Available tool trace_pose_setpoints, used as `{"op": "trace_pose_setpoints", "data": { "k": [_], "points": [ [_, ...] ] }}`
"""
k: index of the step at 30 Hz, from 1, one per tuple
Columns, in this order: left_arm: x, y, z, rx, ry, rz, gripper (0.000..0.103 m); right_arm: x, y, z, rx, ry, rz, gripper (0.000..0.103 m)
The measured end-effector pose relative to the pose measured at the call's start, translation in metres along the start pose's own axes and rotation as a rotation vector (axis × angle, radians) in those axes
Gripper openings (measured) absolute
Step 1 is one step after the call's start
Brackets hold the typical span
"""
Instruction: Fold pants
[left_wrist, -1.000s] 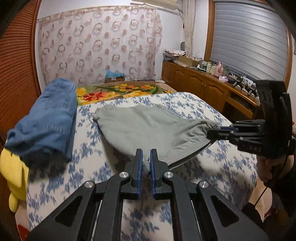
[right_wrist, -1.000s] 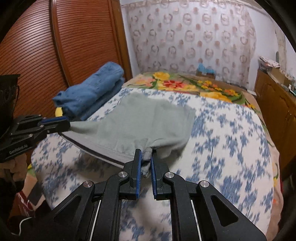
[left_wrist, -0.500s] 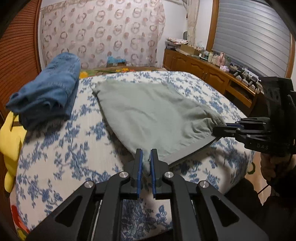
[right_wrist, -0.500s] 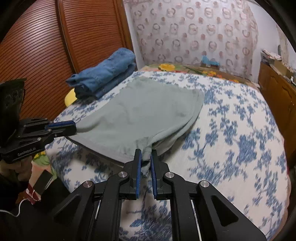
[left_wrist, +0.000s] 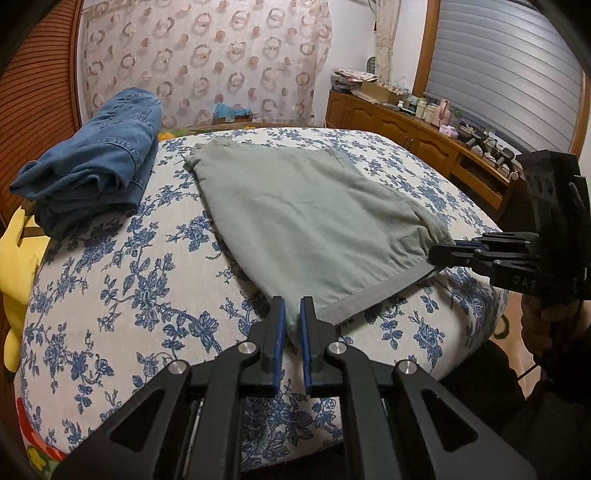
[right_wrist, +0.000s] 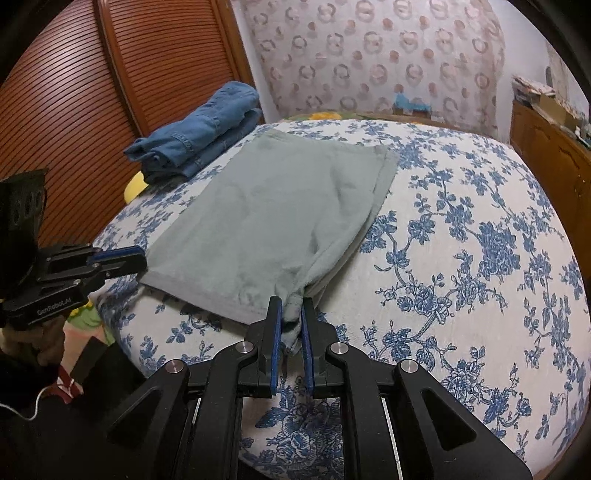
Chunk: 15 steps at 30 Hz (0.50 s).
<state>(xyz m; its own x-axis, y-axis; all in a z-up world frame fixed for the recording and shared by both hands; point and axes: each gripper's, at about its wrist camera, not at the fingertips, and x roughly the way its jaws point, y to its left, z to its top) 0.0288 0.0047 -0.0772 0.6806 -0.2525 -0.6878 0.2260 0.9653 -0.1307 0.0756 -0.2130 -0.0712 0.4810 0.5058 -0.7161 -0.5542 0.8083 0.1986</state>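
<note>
Grey-green pants (left_wrist: 303, 221) (right_wrist: 273, 206) lie folded flat on the blue-flowered bed (left_wrist: 110, 266) (right_wrist: 461, 236), with the near edge held at both corners. My left gripper (left_wrist: 291, 317) is shut on the near left corner, cloth pinched between its blue pads. That same gripper (right_wrist: 136, 258) shows at the left of the right wrist view. My right gripper (right_wrist: 291, 314) is shut on the near right corner, where the fabric bunches. It appears in the left wrist view as the gripper (left_wrist: 443, 251) at the right, held by a hand (left_wrist: 543, 317).
Folded blue jeans (left_wrist: 96, 170) (right_wrist: 199, 129) lie on the bed's far left beside a yellow cushion (left_wrist: 14, 258). A slatted wooden wardrobe (right_wrist: 74, 92) stands left, a wooden dresser (left_wrist: 424, 136) with small items right, and a patterned curtain (left_wrist: 207, 62) behind.
Both grippers have come down and toward the near edge of the bed, each still holding its corner. The pants now lie flatter on the bedspread.
</note>
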Motion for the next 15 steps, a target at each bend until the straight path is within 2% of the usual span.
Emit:
{"op": "trace_pose_setpoints", "data": {
  "k": [5, 7, 9, 12, 15],
  "points": [
    [-0.001, 0.006, -0.003, -0.035, -0.008, 0.007, 0.005, 0.002, -0.001, -0.001, 0.006, 0.004, 0.000, 0.007],
    [0.000, 0.010, -0.002, -0.059, -0.005, -0.004, 0.014, 0.003, -0.001, -0.002, 0.006, 0.010, -0.001, 0.007],
    [0.004, 0.014, -0.002, -0.082, 0.005, -0.017, 0.031, 0.005, -0.002, -0.003, 0.006, 0.016, -0.003, 0.008],
    [0.013, 0.013, -0.005, -0.090, 0.042, -0.032, 0.033, 0.007, -0.002, -0.004, 0.006, 0.019, -0.005, 0.008],
    [0.015, 0.009, -0.007, -0.089, 0.035, -0.022, 0.033, 0.007, -0.003, -0.005, 0.007, 0.018, -0.004, 0.008]
  ]
}}
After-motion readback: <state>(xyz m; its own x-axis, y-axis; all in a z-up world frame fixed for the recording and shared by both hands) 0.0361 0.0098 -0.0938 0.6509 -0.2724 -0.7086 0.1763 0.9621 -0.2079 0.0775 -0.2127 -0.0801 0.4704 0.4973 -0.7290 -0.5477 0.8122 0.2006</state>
